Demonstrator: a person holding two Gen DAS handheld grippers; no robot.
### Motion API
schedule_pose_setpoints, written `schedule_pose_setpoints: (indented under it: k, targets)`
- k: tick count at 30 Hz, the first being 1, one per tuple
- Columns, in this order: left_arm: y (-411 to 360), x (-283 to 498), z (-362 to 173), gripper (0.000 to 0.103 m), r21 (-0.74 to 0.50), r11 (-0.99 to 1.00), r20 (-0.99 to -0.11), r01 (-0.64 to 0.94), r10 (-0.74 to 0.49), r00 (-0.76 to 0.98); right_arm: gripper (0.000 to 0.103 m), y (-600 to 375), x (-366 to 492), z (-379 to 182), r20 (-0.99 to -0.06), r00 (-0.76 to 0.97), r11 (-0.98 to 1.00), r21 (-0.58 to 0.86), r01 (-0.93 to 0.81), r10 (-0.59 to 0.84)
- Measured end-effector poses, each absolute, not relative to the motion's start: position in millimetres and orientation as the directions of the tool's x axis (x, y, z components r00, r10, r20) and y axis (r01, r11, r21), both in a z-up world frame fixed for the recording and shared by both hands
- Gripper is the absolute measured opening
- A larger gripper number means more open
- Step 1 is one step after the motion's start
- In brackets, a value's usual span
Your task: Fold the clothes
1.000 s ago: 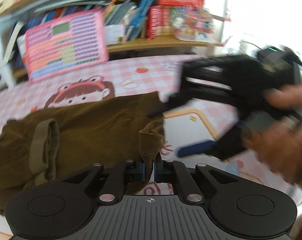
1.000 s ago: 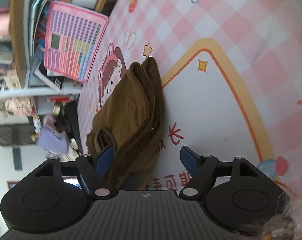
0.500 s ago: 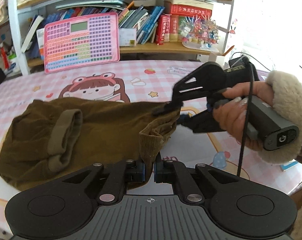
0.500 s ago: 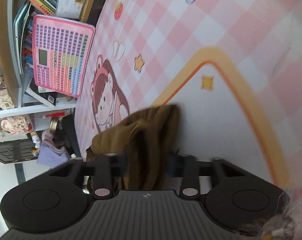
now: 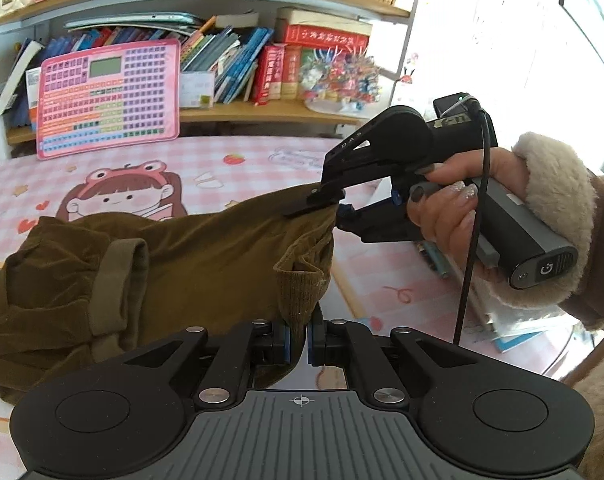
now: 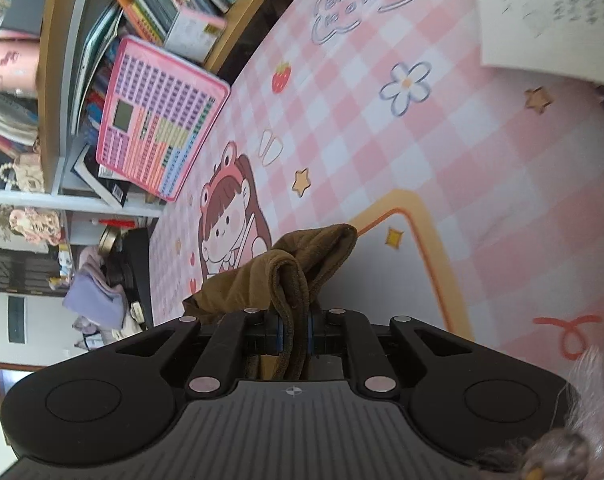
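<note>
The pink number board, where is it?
In the left wrist view the pink number board stands upper left, leaning against the books on the bookshelf, at the far edge of the pink checked table, behind the brown garment.

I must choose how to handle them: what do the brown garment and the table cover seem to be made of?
Brown garment: soft matte fabric, probably knit or velour; it sags in folds, and its cuff is ribbed. Table cover: smooth printed sheet, perhaps vinyl; it lies flat with a slight sheen.
</note>
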State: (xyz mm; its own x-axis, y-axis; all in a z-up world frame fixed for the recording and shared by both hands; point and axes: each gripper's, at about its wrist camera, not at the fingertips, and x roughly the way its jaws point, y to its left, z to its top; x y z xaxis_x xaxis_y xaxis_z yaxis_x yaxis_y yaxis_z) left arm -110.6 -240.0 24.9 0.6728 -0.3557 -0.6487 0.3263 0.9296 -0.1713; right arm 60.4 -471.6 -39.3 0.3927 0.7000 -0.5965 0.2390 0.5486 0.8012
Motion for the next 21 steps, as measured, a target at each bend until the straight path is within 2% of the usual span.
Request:
schedule_pose_setpoints:
  k: [5, 13, 21]
  targets:
    - [-217, -116, 35, 0.006, -0.265, 0.927, -0.597, 0.265, -0.374, 0.71, 0.009, -465, 61, -20, -0.558, 0.399, 0.516, 0.829, 0.216, 0.728]
    - [-152, -129, 49, 0.006, -0.417, 0.9, -0.503, 0.128, -0.345, 0.792, 0.009, -399, 73, 25, -0.472, 0.382, 0.488, 0.871, 0.061, 0.794]
    - [-79, -125, 41, 0.006, -0.464, 0.883, -0.507, 0.072, -0.331, 0.796, 0.01, -315, 80, 34, -0.477, 0.368, 0.512, 0.859, 0.004, 0.798]
